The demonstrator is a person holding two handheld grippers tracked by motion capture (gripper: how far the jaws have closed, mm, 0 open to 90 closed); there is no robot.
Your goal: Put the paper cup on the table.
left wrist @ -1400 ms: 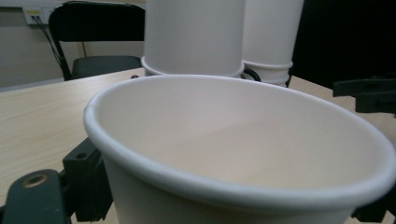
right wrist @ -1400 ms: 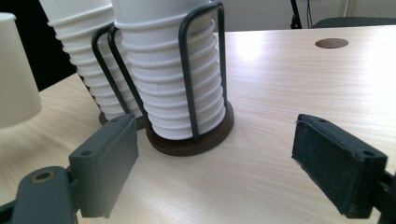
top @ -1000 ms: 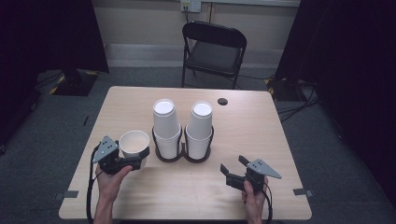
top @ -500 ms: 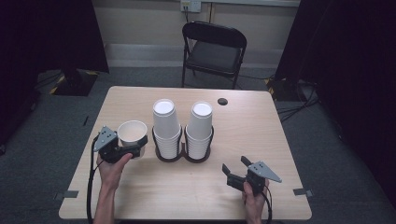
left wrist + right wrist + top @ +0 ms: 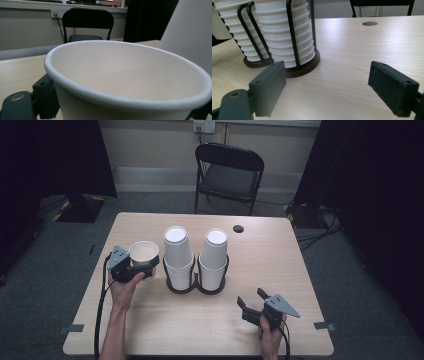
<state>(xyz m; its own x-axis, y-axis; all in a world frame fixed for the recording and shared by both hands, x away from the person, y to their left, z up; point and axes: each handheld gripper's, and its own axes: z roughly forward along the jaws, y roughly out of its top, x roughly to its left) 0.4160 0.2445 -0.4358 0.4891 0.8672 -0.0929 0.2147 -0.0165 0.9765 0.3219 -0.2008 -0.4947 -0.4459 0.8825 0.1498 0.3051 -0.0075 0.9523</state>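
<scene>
We log one light wooden tabletop (image 5: 150, 325) with a round hole (image 5: 238, 228) near its far edge. At centre we note a dark wire rack (image 5: 197, 282) holding two stacks of white paper cups: left stack (image 5: 177, 252), right stack (image 5: 214, 255), standing side by side. Left hand-held gripper (image 5: 142, 267): we find its jaws closed around a single white cup (image 5: 143, 253), upright, mouth open, just left of the left stack; the left gripper view shows the cup's rim (image 5: 125, 97) close up. Right hand-held gripper (image 5: 250, 301): we find it near the front right of the tabletop, jaws wide apart and holding nothing, pointed toward the rack. Behind the tabletop we list one black folding chair (image 5: 227, 175).
</scene>
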